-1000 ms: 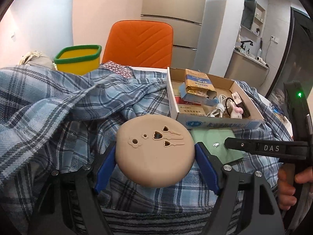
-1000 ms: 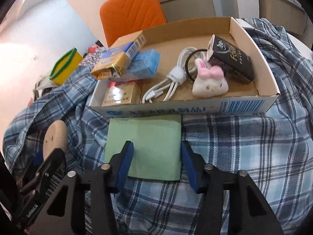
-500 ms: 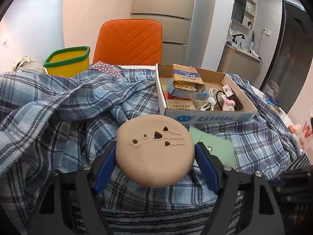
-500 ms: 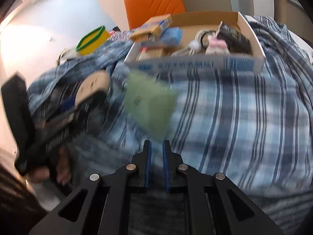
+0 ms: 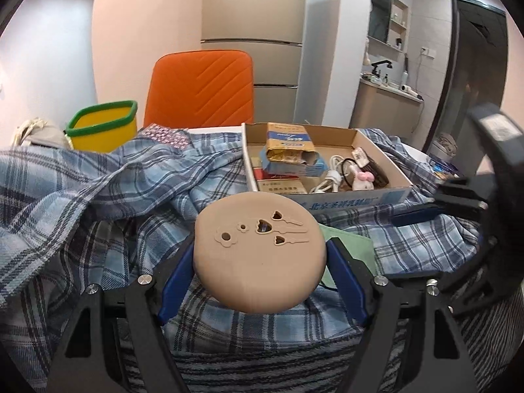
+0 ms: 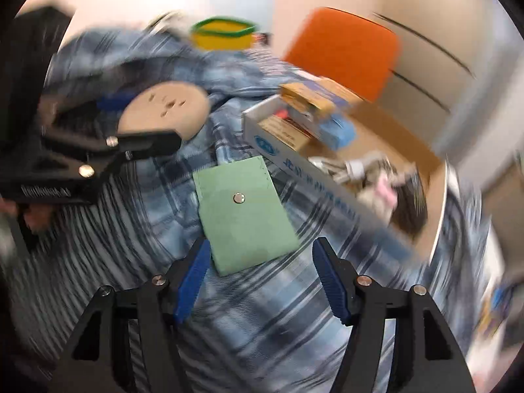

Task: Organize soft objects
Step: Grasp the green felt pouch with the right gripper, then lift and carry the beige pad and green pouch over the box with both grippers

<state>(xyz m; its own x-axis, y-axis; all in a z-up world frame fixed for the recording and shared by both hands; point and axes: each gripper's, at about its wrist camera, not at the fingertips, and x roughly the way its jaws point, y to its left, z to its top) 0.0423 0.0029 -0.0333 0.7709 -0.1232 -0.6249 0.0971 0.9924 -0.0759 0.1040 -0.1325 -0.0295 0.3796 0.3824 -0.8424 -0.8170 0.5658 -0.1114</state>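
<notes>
My left gripper (image 5: 260, 255) is shut on a round tan cushion-like disc (image 5: 258, 252) with small heart cut-outs, held above the blue plaid cloth (image 5: 98, 196). The disc and left gripper also show in the right wrist view (image 6: 163, 111). My right gripper (image 6: 258, 271) is open and empty, its blue pads on either side of the near end of a flat green pouch (image 6: 244, 216) with a metal snap, which lies on the cloth. The pouch's edge shows behind the disc in the left wrist view (image 5: 347, 249). The right wrist view is motion-blurred.
A shallow cardboard box (image 5: 366, 196) holds packets, a white cable and a small plush bunny (image 5: 360, 178); it sits on the cloth just beyond the pouch. A yellow bin with green rim (image 5: 101, 127) and an orange chair (image 5: 199, 88) stand behind.
My right gripper was shut half a second ago and has opened; it swung round and now sits over the green pouch's near end. The left gripper keeps holding the disc, tilted slightly upward.
</notes>
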